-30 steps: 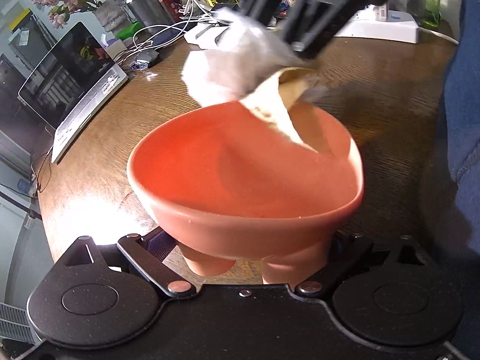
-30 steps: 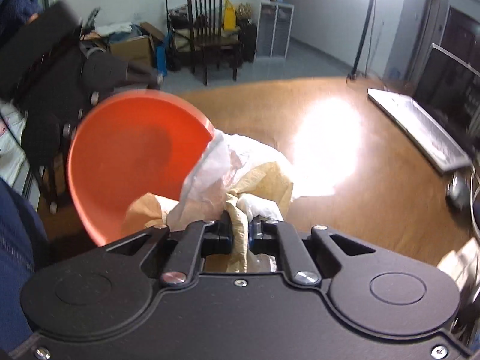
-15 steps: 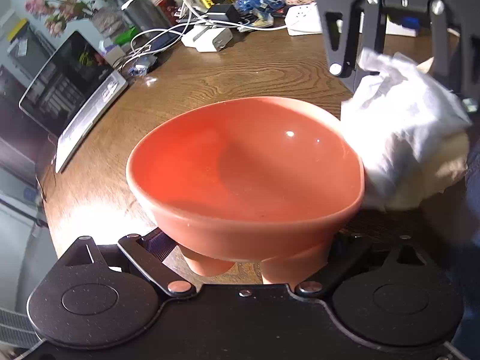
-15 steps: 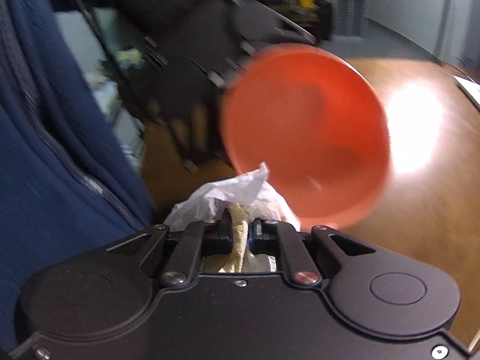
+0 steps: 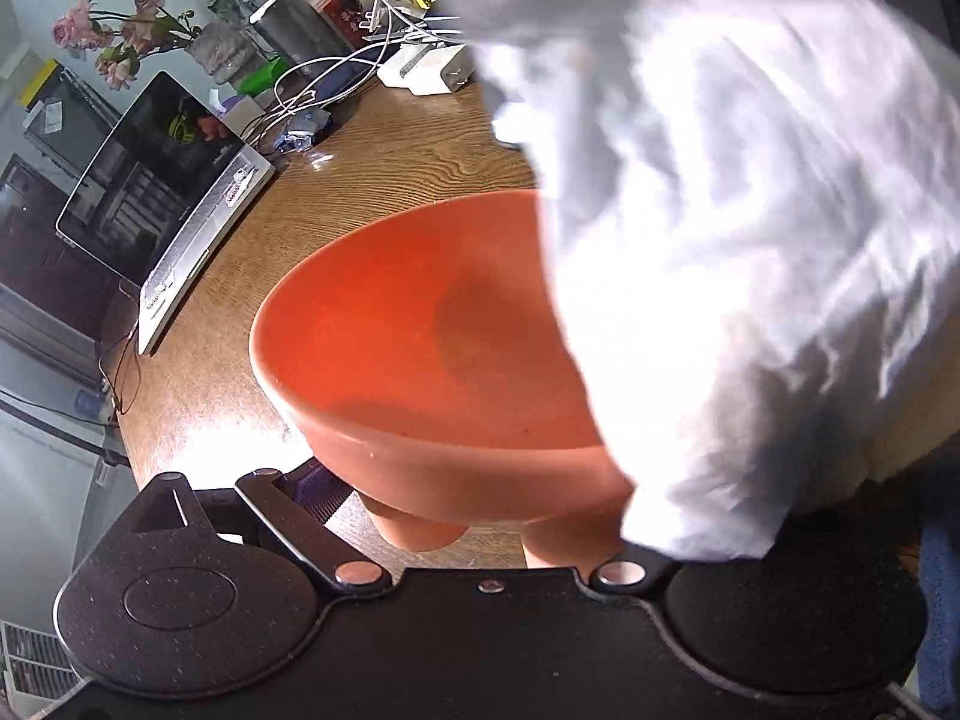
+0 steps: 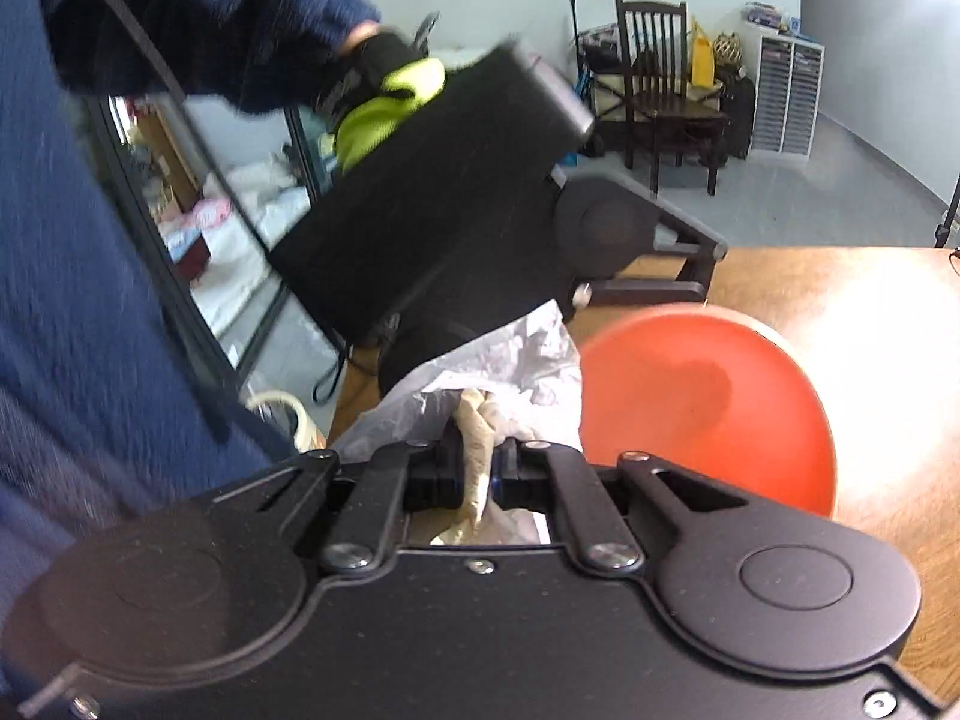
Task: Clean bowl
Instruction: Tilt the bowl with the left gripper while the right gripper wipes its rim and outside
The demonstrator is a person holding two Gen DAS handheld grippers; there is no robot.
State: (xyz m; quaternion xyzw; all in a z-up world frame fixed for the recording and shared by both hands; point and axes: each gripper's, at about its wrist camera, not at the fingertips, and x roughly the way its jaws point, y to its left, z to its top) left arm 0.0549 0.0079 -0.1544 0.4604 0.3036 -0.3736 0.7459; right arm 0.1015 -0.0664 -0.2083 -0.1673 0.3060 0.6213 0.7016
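Observation:
An orange footed bowl (image 5: 420, 348) sits tilted between the wide-spread fingers of my left gripper (image 5: 480, 516), which is shut on it just above the wooden table (image 5: 384, 168). In the right wrist view the bowl (image 6: 708, 408) faces the camera with its inside bare. My right gripper (image 6: 477, 468) is shut on a crumpled white and beige cloth (image 6: 492, 372). That cloth (image 5: 750, 240) hangs blurred close before the left camera, over the bowl's right rim. Whether it touches the bowl I cannot tell.
An open laptop (image 5: 174, 180) lies at the table's left edge. Behind it stand pink flowers (image 5: 114, 42), cables and chargers (image 5: 384, 60). A person's blue sleeve (image 6: 120, 240) and gloved hand (image 6: 384, 102) hold the left tool. A wooden chair (image 6: 660, 78) stands across the room.
The cloth left the bowl's far rim, swung round to its right side, and now fills the right of the left wrist view. The bowl stayed put in the left gripper.

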